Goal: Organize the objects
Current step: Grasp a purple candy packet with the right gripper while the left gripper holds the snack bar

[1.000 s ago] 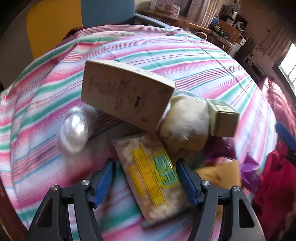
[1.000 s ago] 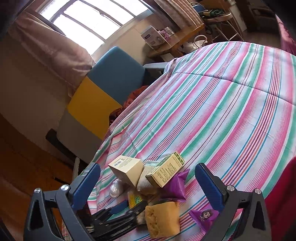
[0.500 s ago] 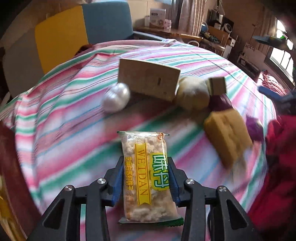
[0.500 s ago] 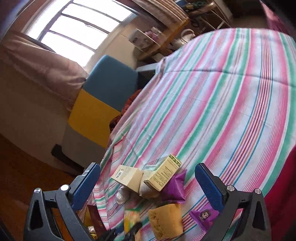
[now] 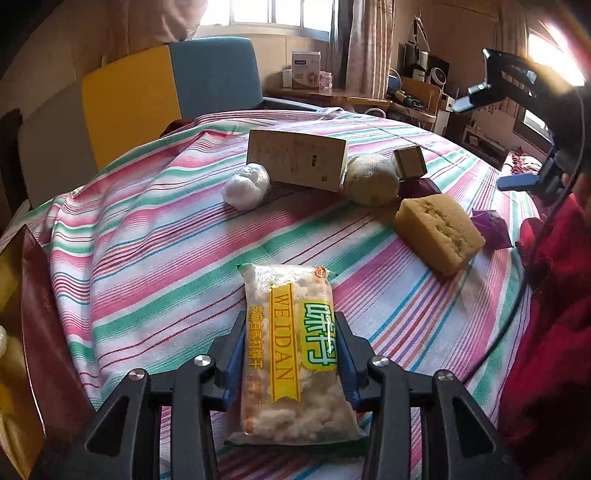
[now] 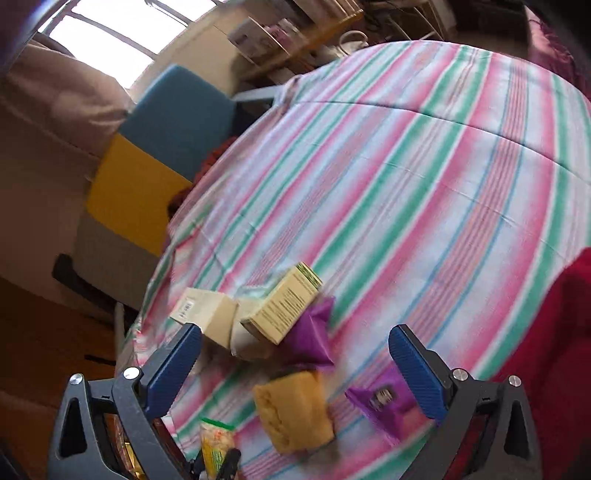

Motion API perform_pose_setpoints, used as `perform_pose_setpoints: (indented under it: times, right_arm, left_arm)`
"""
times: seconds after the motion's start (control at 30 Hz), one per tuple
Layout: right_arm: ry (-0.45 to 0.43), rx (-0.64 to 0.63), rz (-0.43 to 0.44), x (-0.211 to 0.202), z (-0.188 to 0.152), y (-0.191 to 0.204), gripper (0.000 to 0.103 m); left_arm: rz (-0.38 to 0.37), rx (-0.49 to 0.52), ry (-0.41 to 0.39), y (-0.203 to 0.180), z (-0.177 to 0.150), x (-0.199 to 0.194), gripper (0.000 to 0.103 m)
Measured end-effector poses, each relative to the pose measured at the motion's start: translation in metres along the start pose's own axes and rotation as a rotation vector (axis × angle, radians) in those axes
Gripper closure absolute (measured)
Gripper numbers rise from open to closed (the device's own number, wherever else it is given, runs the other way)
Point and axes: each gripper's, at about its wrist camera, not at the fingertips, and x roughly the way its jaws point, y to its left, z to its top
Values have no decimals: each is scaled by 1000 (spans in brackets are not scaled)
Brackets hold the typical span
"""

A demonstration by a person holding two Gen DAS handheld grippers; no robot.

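Transparent cracker packet with yellow label (image 5: 291,350) clenched between left gripper (image 5: 291,363) fingers, long axis along them, above near edge of striped bed; right gripper (image 6: 295,363) released, empty.

Bright sun comes in the windows (image 5: 258,14) and makes glare. The right wrist picture is blurry. Edges look bent.

Two boxes (image 5: 297,160), two purple packets (image 5: 491,227), one sponge (image 5: 437,230).

Sunlit windows (image 5: 266,14) with curtains (image 5: 365,48) — blue-and-yellow chair (image 5: 170,85), cluttered wooden desk (image 5: 332,96) behind striped bedspread (image 5: 166,229).
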Motion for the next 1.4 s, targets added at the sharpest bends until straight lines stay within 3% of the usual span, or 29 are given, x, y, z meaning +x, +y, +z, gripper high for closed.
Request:
perform_pose_setpoints:
  times: [0.17, 0.3, 0.37, 0.53, 0.63, 0.67, 0.73, 0.77, 0.8, 0.87, 1.07, 1.27, 1.4]
  right_arm:
    - [98, -54, -147, -2, -2, 7, 1]
    - [238, -19, -328, 18, -3, -2, 2]
    - [279, 16, -323, 25, -4, -9, 2]
    - [242, 152, -290, 30, -8, -26, 6]
    - [227, 189, -280, 37, -10, -35, 17]
    - [228, 188, -287, 41, -11, -38, 25]
    - [199, 143, -313, 43, -12, -38, 31]
    - [164, 86, -339, 41, -11, -33, 57]
    - [158, 67, -329, 42, -11, -33, 69]
    - [166, 49, -341, 47, -10, -32, 69]
    - [156, -178, -469, 62, -23, -5, 63]
    - [178, -192, -451, 64, -23, -8, 52]
    - [166, -179, -452, 60, -22, -13, 55]
  left_arm:
    - [-13, -10, -5, 2, 0, 1, 60]
    - [-35, -28, -7, 6, 0, 0, 60]
    - [-45, -36, -9, 7, 0, 1, 60]
    - [-59, -48, -12, 9, 0, 1, 60]
    - [-64, -51, -13, 10, 0, 1, 60]
    - [-66, -52, -14, 10, 0, 1, 60]
    - [-72, -56, -14, 11, 0, 1, 60]
    - [-71, -56, -14, 10, 0, 1, 60]
    - [-71, -55, -14, 11, 0, 1, 60]
    - [-72, -55, -14, 11, 0, 1, 60]
    - [-70, -53, -14, 11, 0, 1, 60]
    - [-69, -51, -13, 11, -1, 1, 60]
    - [-61, -42, -11, 10, -1, 1, 60]
